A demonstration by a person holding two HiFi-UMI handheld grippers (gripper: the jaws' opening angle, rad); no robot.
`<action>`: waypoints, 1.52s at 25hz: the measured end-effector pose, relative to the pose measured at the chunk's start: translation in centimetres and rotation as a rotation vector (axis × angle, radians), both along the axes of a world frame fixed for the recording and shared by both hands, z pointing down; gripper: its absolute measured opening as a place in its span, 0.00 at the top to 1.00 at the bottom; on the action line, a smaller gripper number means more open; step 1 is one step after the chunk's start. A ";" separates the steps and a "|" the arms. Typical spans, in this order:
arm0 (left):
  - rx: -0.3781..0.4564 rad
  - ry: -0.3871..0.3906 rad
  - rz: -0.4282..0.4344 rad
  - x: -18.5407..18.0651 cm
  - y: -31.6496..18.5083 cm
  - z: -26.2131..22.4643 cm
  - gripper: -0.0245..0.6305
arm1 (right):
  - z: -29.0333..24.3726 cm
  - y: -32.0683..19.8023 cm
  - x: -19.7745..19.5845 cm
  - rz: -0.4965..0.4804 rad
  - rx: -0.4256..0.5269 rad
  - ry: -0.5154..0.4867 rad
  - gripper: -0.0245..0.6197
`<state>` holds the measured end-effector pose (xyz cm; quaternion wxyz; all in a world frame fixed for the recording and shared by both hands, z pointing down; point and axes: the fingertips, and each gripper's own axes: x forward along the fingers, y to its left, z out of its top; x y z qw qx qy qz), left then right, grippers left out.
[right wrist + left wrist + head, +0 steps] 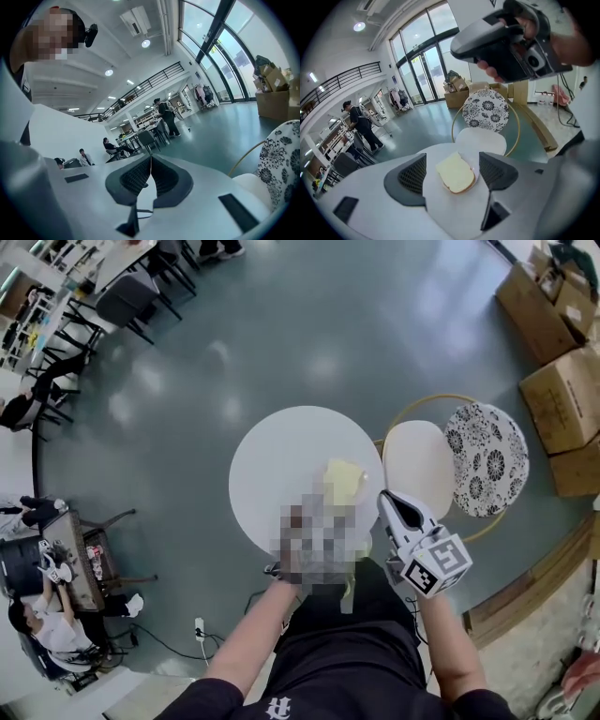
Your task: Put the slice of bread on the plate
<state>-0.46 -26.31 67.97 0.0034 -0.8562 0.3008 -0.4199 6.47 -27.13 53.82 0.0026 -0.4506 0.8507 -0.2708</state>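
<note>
A pale slice of bread [456, 172] lies flat on the round white table [272, 460], near its right side. It seems to rest on a small clear plate [476, 169], of which only a faint rim shows. My left gripper [452, 165] is open, its jaws wide on either side of the bread and not touching it. In the head view a mosaic patch hides it, and the bread [344, 480] shows just beyond the patch. My right gripper [392, 506] is shut and empty, held off the table's right edge. In the right gripper view its pads [140, 176] meet.
A white chair seat [417, 466] in a gold hoop frame stands right of the table, with a black-and-white patterned round cushion [486, 458] beside it. Cardboard boxes [561, 399] are stacked at the far right. Dark chairs [127, 298] and desks with people sit far left.
</note>
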 end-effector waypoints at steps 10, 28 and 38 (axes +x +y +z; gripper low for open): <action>0.014 0.259 -0.078 0.6 1.6 -13.3 0.58 | -6.7 1.1 -0.8 -0.021 0.062 0.002 0.95; 0.184 0.582 -0.206 -1.3 2.7 -29.5 0.94 | -16.1 3.2 -3.7 -0.082 0.192 -0.019 0.95; 0.188 0.743 -0.206 -1.2 2.8 -34.5 0.95 | -21.4 3.7 -4.3 -0.119 0.283 -0.012 0.95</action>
